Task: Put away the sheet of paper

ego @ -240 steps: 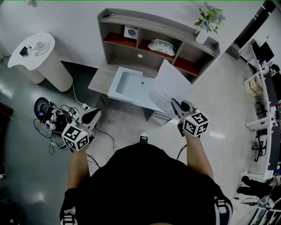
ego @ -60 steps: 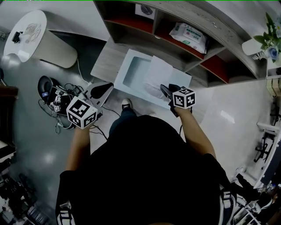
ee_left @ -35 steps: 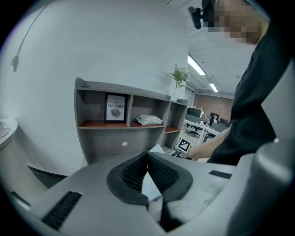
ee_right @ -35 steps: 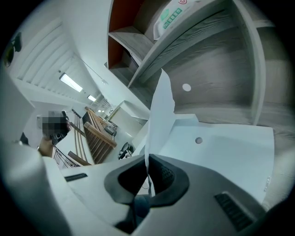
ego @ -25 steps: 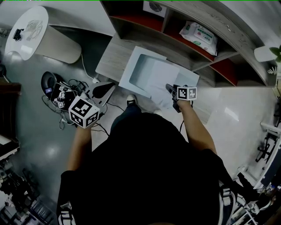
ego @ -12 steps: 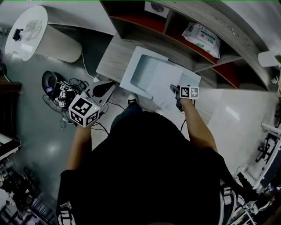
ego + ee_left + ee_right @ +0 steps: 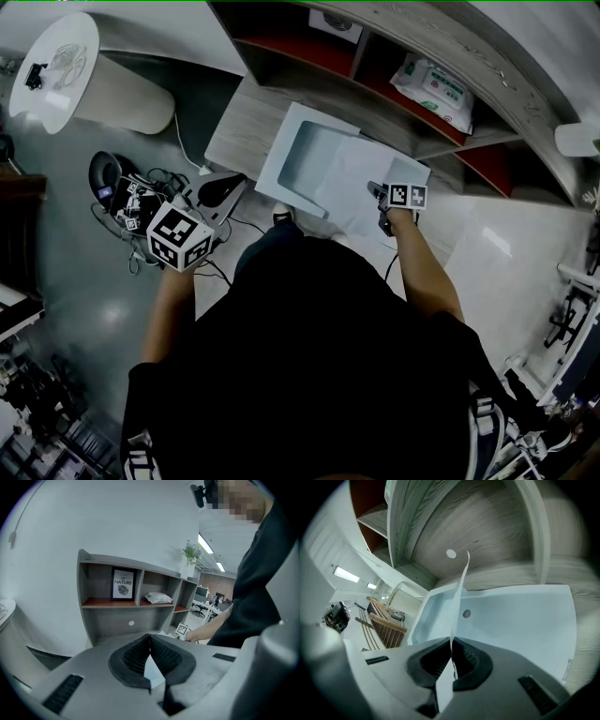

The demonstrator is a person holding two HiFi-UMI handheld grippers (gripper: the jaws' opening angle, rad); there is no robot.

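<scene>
The white sheet of paper (image 7: 361, 178) lies tilted over the open pale-blue drawer (image 7: 274, 164) of the grey desk. My right gripper (image 7: 377, 190) is shut on the sheet's near edge. In the right gripper view the sheet (image 7: 461, 590) stands edge-on and rises from between the pads of the right gripper (image 7: 452, 645) over the drawer's (image 7: 520, 620) inside. My left gripper (image 7: 232, 183) hangs to the left of the drawer, off the desk, shut with nothing in it. In its own view the pads of the left gripper (image 7: 150, 638) meet at the tips.
The desk's shelves hold a pack of wipes (image 7: 433, 82) and a framed print (image 7: 123, 584). A round white side table (image 7: 56, 70) stands at the far left. Tangled cables and devices (image 7: 131, 202) lie on the floor by my left gripper.
My right gripper has sunk and slid to the right with the sheet, which now lies lower and flatter over the drawer. The left gripper has hardly shifted.
</scene>
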